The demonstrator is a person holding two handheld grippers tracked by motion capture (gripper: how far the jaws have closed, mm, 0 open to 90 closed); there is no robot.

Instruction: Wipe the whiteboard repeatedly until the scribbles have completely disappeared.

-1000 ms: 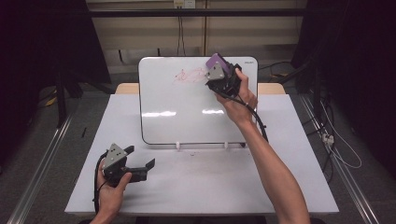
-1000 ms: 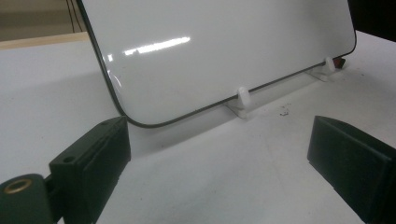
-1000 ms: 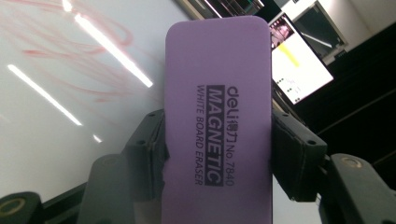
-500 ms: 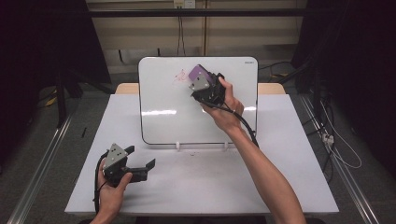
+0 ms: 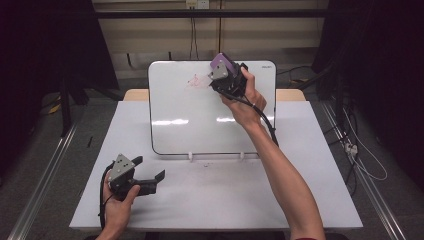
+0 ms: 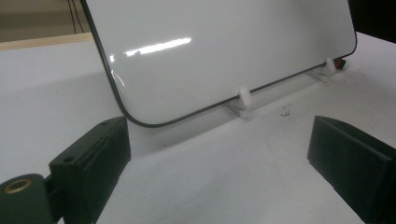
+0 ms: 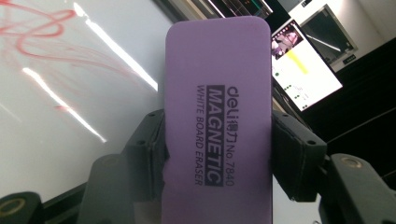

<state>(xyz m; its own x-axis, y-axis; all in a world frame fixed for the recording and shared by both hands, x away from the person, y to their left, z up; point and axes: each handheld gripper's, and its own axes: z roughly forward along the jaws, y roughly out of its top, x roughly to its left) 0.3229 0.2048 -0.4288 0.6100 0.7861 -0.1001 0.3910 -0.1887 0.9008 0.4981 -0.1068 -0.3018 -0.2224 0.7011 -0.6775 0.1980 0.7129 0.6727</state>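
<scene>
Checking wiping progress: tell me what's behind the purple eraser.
Behind the eraser, clamped in the right tool, is the whiteboard with red scribbles showing beside it. Any marks directly under the eraser are covered.

Right forearm (image 5: 280, 170) stretched far forward, hand (image 5: 245, 100) raised, black two-jaw right gripper (image 5: 225, 75) clamped on both long sides of a purple block eraser (image 7: 217, 102). Left hand (image 5: 117, 207) low and near, black left gripper (image 5: 150, 180) resting with jaws spread wide.

Whiteboard (image 5: 200, 125) propped on table (image 5: 310, 200), eraser (image 5: 220, 64) seemingly against its top
</scene>
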